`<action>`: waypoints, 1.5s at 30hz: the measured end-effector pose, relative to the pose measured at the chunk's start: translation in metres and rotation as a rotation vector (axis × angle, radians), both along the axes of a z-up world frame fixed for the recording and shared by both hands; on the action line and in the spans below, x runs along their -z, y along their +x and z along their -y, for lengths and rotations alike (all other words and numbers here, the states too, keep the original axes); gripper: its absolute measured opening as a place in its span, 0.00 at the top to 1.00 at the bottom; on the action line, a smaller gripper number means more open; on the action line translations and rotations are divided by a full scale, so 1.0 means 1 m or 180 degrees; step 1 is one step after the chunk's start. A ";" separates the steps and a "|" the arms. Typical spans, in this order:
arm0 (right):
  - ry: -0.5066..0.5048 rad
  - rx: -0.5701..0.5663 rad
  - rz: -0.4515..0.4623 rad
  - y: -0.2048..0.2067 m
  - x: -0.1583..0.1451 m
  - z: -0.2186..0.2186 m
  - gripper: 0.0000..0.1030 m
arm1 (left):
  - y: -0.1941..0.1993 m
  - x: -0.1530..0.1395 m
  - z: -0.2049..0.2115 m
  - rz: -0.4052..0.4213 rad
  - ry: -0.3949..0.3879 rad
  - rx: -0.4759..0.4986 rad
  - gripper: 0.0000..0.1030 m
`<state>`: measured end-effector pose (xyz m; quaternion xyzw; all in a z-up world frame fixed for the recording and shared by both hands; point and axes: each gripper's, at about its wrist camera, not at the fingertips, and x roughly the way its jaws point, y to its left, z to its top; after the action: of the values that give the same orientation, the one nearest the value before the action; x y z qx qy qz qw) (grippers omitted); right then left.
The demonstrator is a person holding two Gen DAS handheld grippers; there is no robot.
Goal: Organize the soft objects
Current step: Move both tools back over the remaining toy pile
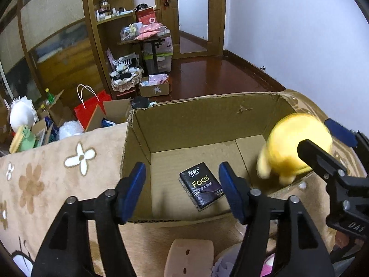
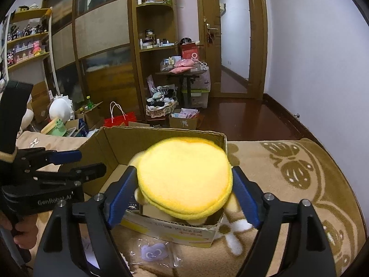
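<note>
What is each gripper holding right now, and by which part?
The right gripper grips the yellow plush toy across its round head. The left gripper is open, holding nothing.

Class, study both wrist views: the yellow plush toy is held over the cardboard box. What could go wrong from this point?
1. The round yellow plush toy sits between the right gripper fingers at the open brown cardboard box's right wall; released here, it may catch the rim and tumble onto the beige flowered blanket.
2. It could land on the black tissue pack already inside.
3. The open left gripper hovers close; the two may collide.
</note>
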<state>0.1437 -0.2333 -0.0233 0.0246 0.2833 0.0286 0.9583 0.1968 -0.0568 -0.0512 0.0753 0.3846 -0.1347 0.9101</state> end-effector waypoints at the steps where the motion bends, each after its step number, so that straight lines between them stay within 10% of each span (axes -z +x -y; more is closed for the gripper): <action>1: 0.0016 -0.0002 0.0002 0.000 0.000 0.001 0.06 | -0.002 0.000 0.001 0.0023 0.0025 0.0005 0.32; 18: 0.0073 0.0136 0.0071 -0.026 -0.015 0.000 0.00 | -0.031 -0.018 -0.024 0.0107 -0.0028 -0.0135 0.11; 45: 0.0162 0.0000 -0.0110 -0.116 -0.028 -0.019 0.00 | -0.110 -0.033 -0.059 -0.0289 -0.0057 -0.0217 0.09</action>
<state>0.0278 -0.2144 0.0046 0.0495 0.2989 0.0355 0.9523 0.0865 0.0019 -0.0185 0.0479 0.4266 -0.1102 0.8964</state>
